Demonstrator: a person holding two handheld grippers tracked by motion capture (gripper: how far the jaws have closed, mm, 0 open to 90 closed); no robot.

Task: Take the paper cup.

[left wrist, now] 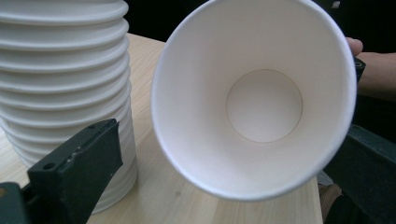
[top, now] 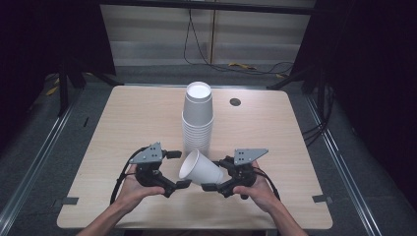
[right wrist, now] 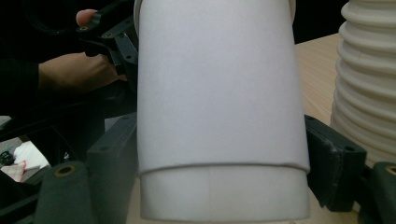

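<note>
The right gripper point(top: 210, 186) grasps a single paper cup point(top: 199, 168) near its closed bottom end, one jaw pressed on each side of the wall, as the right gripper view shows point(right wrist: 219, 116). The cup lies tilted on its side, its open mouth turned toward the left gripper point(top: 179, 169), and in the left gripper view that mouth point(left wrist: 254, 98) sits between that gripper's own jaws. Those jaws stand released and spread wide: one black finger point(left wrist: 81, 163) is well off the rim on one side, the other is at the far edge of the picture, and neither touches the paper.

Just beyond both sets of fingers stands the stack of cups point(top: 197, 120), upside down on the table point(top: 123, 128), its ribbed lower rims close beside the left finger.

The main risk, as I judge it, is the thin paper wall. With only the right fingers holding, a harder squeeze can dent or fold the bottom end, and the cup may then slip out or twist. A weaker squeeze lets the cup droop mouth-down, since the wide end hangs unsupported past the fingertips.

The second risk is the stack. It is tall, light and near the left fingers, so a swing of either hand toward it can knock it over or push it across the table.

If the left fingers close again on the rim, an off-centre bite can crush the mouth out of round, and a bent rim would not seat cleanly on the stack.
</note>
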